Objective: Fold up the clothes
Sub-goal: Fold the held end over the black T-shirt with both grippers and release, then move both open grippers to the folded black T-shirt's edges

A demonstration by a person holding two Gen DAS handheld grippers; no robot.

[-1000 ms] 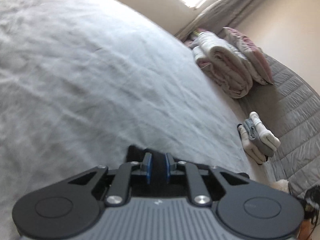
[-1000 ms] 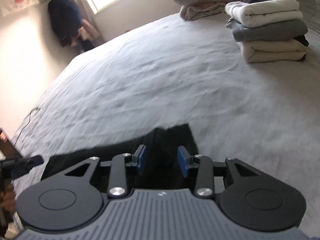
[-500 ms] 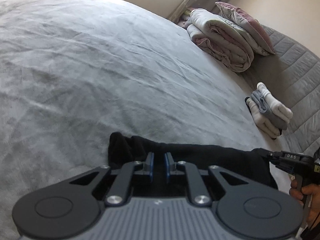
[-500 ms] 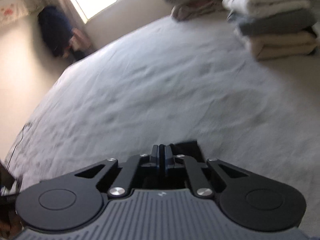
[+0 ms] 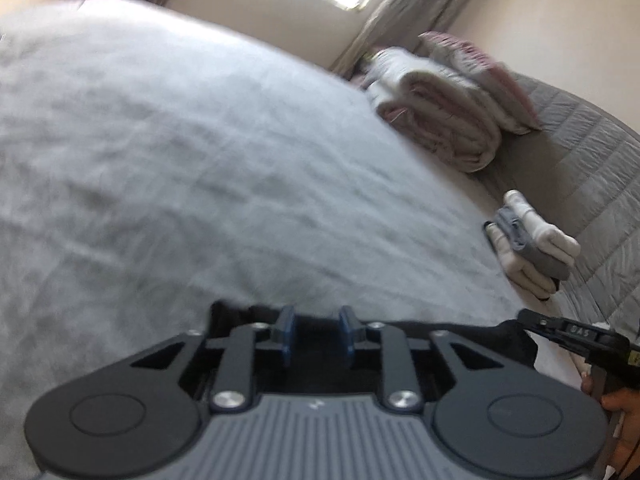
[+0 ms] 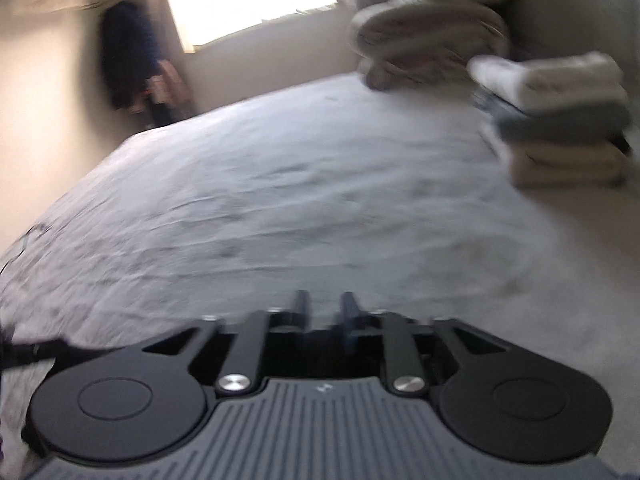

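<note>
A black garment (image 5: 480,334) lies flat on the grey bed sheet (image 5: 200,160), mostly hidden under my left gripper's body. The left gripper (image 5: 316,316) stands open just over the garment's near edge, blue pads apart and nothing pinched between them. My right gripper (image 6: 324,300) is open too, low over the sheet (image 6: 320,200), with only a dark sliver of cloth showing behind its fingers. In the left wrist view the right gripper (image 5: 560,328) reaches the garment's right end, a hand (image 5: 624,404) holding it. Both views are motion-blurred.
A stack of folded clothes (image 5: 532,248) (image 6: 560,120) sits at the right of the bed by the quilted grey cover (image 5: 592,168). A folded pink-white blanket (image 5: 436,120) (image 6: 432,40) lies further back. A dark hanging garment (image 6: 128,60) is by the window wall.
Both grippers were shut on the black garment half a second ago; both have opened and let it go. The cameras have tilted up and shifted.
</note>
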